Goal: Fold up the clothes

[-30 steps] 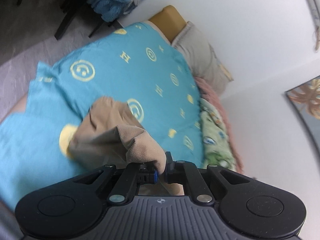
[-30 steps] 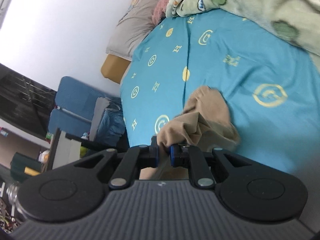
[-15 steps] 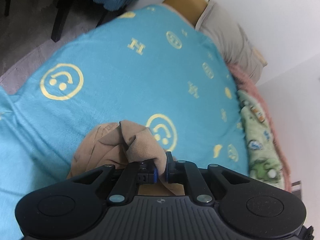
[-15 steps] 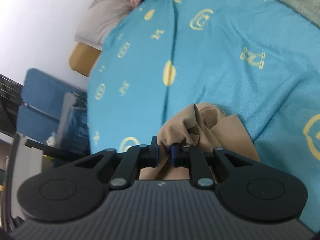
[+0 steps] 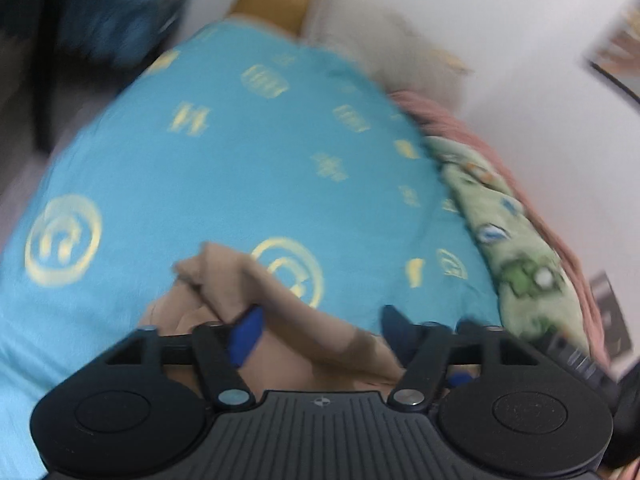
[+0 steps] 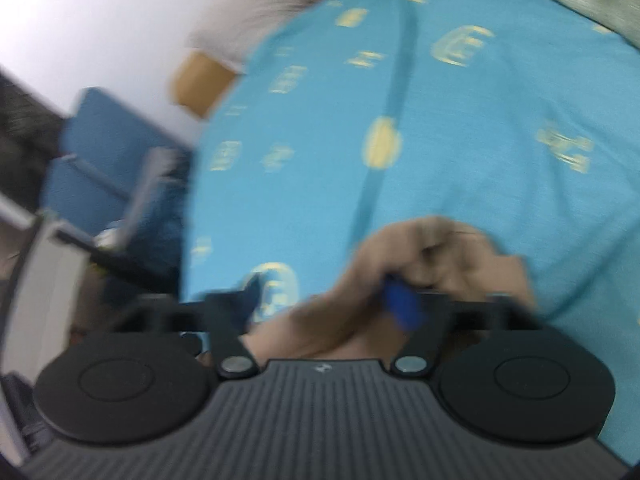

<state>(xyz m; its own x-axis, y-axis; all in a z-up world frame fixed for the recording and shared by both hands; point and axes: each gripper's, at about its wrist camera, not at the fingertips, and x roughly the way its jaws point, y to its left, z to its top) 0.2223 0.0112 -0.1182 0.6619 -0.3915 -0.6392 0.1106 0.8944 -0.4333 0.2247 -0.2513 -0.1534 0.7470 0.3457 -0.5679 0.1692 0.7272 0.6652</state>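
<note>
Tan cloth (image 5: 256, 296) is seen bunched on the turquoise bedsheet (image 5: 200, 184), lying loose between the spread fingers of the left tongs (image 5: 320, 320); its near part is hidden under the tongs' body. Both views are smeared by motion. At the right tongs (image 6: 328, 300), likewise spread, the same cloth (image 6: 440, 256) is draped over one blue pad (image 6: 400, 306), and no pinch can be made out.
</note>
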